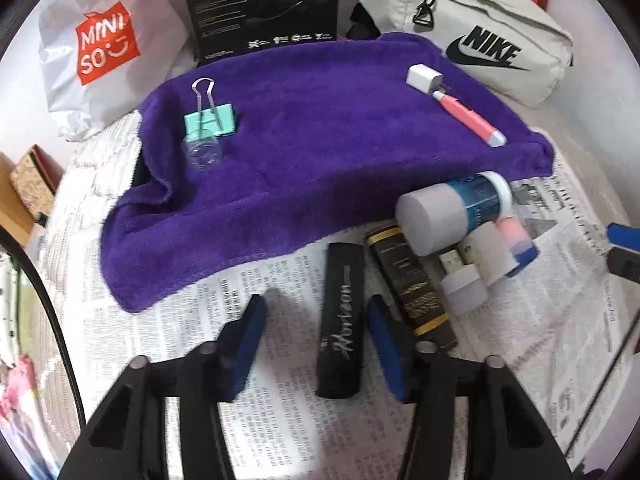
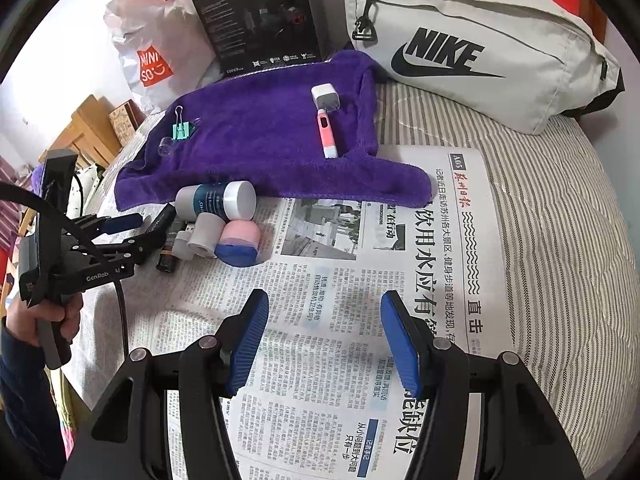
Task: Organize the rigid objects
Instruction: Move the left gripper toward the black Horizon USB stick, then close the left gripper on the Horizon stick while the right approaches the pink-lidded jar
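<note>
My left gripper [image 1: 316,338] is open, its blue pads on either side of a black "Horizon" case [image 1: 340,324] lying on the newspaper [image 1: 248,420]. Right of it lie a dark gold-printed tube [image 1: 412,284], a blue-and-white bottle [image 1: 452,208], a small white jar [image 1: 466,290] and a pink-and-blue item [image 1: 518,242]. On the purple towel [image 1: 320,152] lie a mint binder clip [image 1: 210,118], a clear cap [image 1: 204,152], a white charger [image 1: 424,78] and a pink pen [image 1: 468,118]. My right gripper [image 2: 324,340] is open and empty above the newspaper [image 2: 400,240]; the left gripper [image 2: 120,232] shows there by the bottle [image 2: 216,200].
A white Nike bag [image 2: 472,48], a black product box [image 2: 256,16] and a Miniso bag [image 2: 156,56] stand behind the towel [image 2: 260,140]. The striped bedding [image 2: 560,220] extends right. Wooden furniture [image 2: 88,128] stands at left.
</note>
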The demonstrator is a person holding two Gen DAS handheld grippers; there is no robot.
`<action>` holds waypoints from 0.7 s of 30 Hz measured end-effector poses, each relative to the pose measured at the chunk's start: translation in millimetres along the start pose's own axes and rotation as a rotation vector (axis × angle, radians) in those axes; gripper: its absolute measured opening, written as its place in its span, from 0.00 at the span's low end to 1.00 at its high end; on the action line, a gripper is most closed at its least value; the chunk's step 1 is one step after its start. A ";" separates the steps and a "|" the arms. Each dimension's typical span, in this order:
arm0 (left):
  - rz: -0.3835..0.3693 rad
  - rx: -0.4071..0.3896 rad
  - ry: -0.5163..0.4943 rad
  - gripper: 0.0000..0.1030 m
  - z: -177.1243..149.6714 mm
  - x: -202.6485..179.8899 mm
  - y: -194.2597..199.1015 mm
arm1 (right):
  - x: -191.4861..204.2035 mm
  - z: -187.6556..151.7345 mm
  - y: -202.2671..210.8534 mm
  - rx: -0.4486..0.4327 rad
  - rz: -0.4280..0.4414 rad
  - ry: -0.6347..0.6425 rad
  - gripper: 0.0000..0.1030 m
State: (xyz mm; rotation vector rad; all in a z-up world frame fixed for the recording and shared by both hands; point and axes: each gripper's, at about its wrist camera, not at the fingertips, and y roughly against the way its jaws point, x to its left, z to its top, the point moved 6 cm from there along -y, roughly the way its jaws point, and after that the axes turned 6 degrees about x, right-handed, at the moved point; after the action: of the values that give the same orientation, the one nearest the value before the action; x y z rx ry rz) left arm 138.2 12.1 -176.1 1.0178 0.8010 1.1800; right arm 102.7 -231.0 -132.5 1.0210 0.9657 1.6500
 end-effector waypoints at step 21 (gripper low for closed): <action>-0.037 -0.025 -0.053 0.20 -11.2 -0.6 6.5 | 31.9 10.5 -24.7 0.021 0.040 0.039 0.56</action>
State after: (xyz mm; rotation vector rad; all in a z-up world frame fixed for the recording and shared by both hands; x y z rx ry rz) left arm 125.6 14.3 -174.0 1.0062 0.7583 1.1245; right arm 113.0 -192.8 -145.5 1.0316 0.9962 1.7021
